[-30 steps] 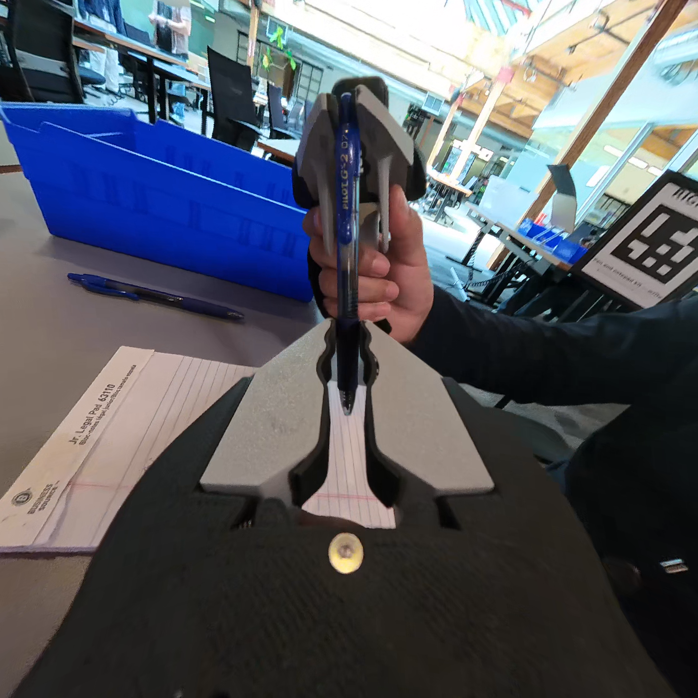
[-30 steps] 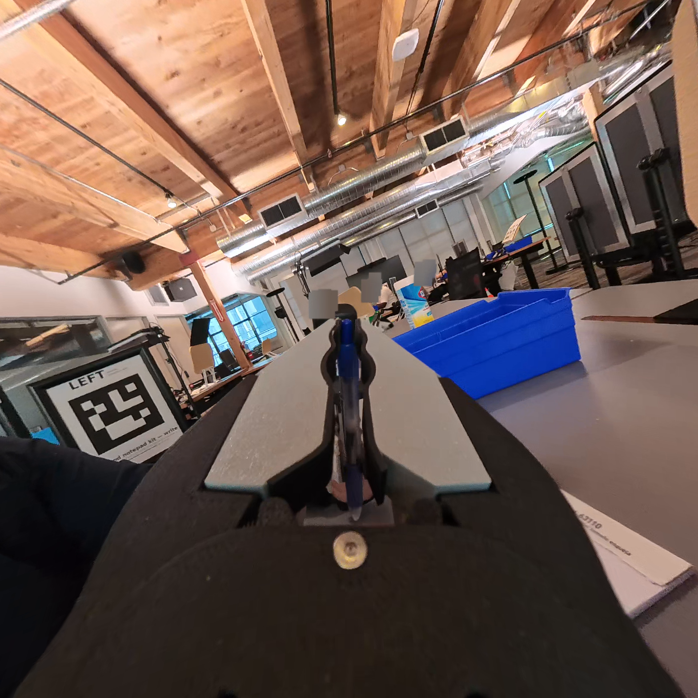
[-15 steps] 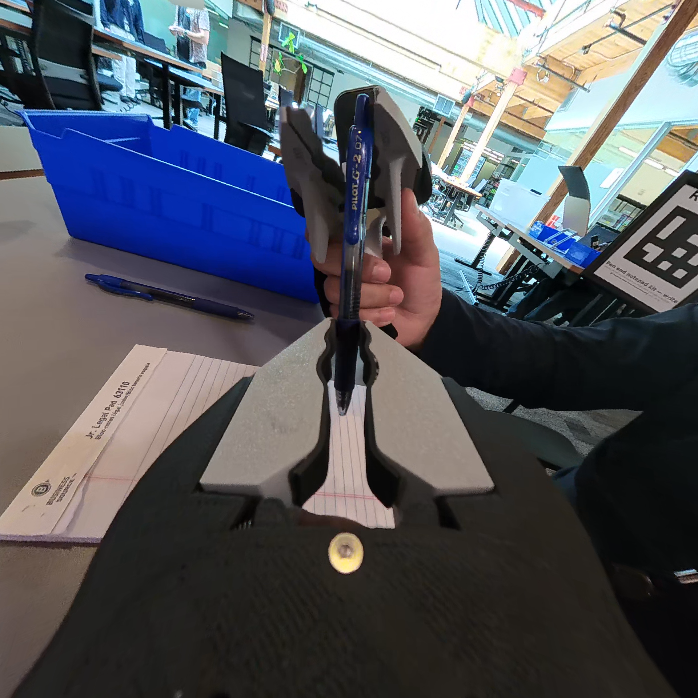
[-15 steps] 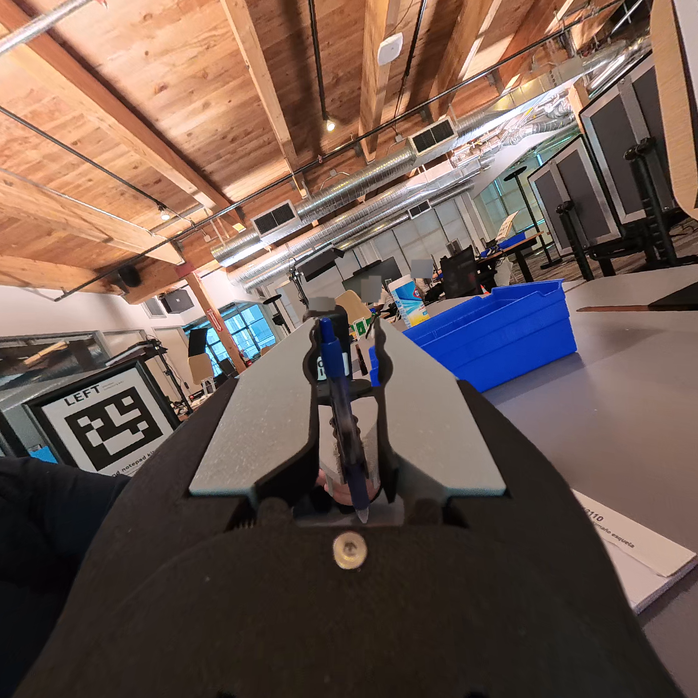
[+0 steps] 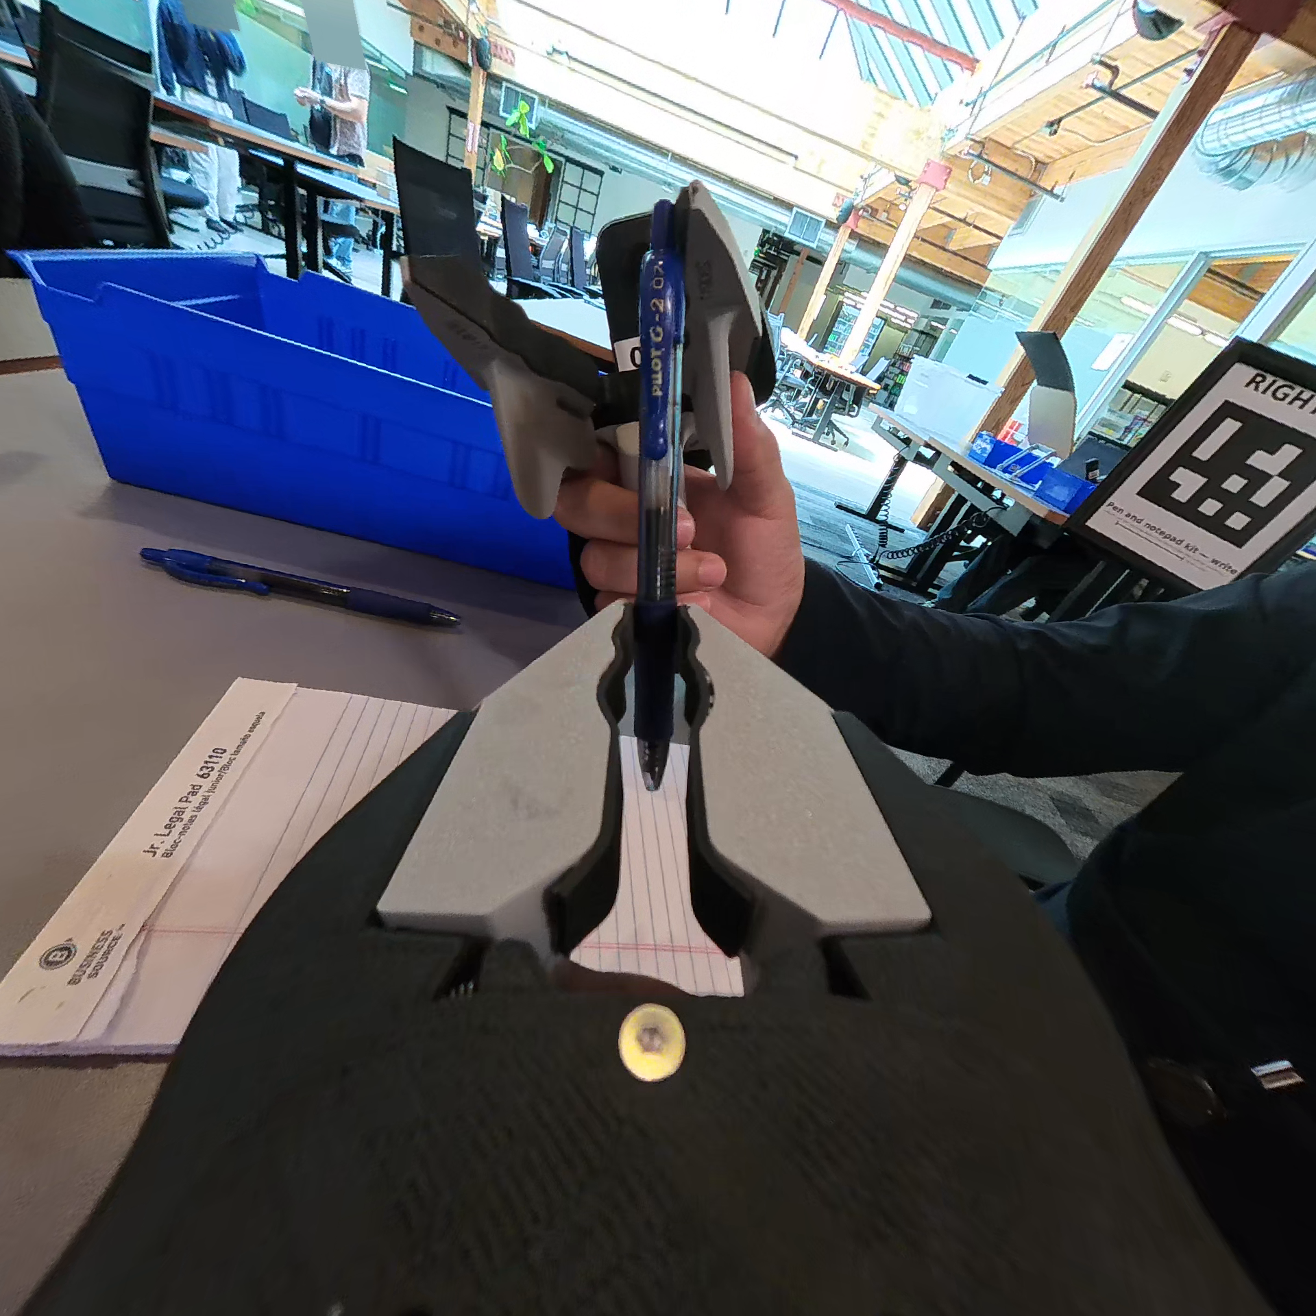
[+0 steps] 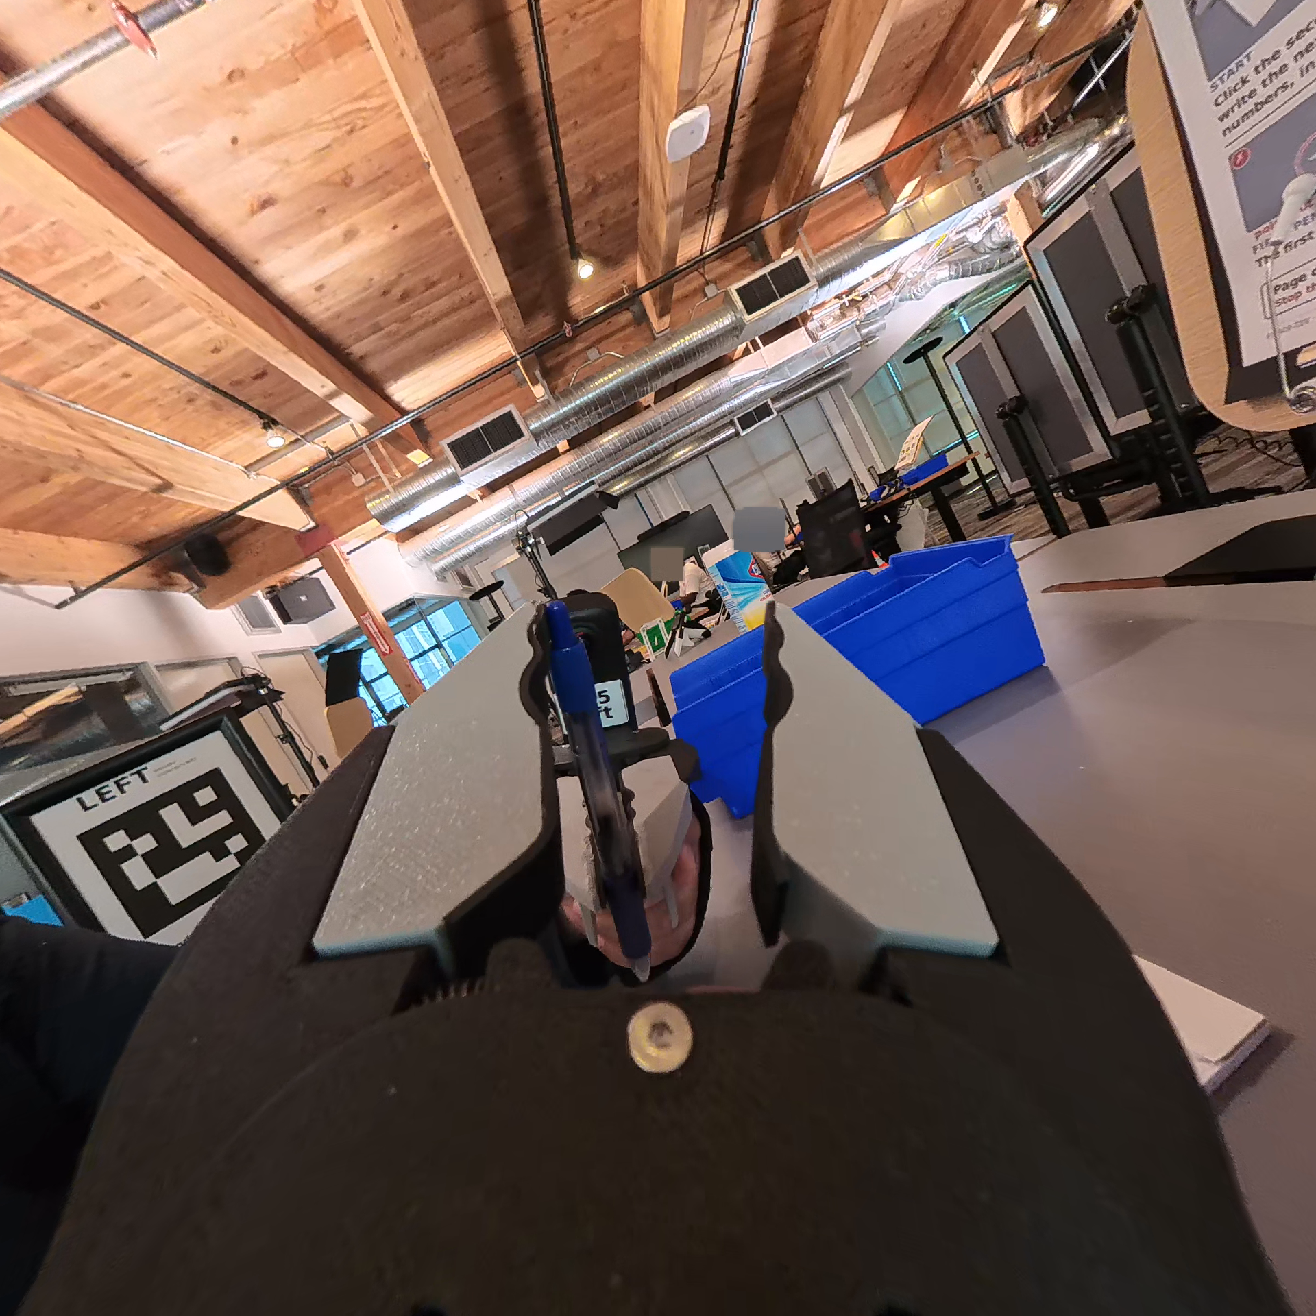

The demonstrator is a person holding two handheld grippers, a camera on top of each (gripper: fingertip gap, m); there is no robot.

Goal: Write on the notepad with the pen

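Observation:
My left gripper (image 5: 654,619) is shut on the dark grip of a blue pen (image 5: 659,399). The pen stands upright, tip down, just above the white lined notepad (image 5: 299,783) on the grey table. My right gripper (image 6: 655,619) is open; in the left wrist view it (image 5: 627,477) sits around the pen's upper end, held by a hand (image 5: 740,541). The pen (image 6: 598,783) rests beside one of its fingers and the other finger stands well apart. A corner of the notepad (image 6: 1203,1025) shows at lower right.
A second blue pen (image 5: 299,585) lies on the table behind the notepad. A blue plastic bin (image 5: 285,399) stands behind it and also shows in the right wrist view (image 6: 890,641). Marker signs stand at the table's sides (image 5: 1225,463) (image 6: 164,833). My hands' fingertips stand some 9 cm from each other.
My right gripper was shut on the pen's upper end and has opened wide. My left gripper has stayed shut on the pen, which keeps upright over the notepad.

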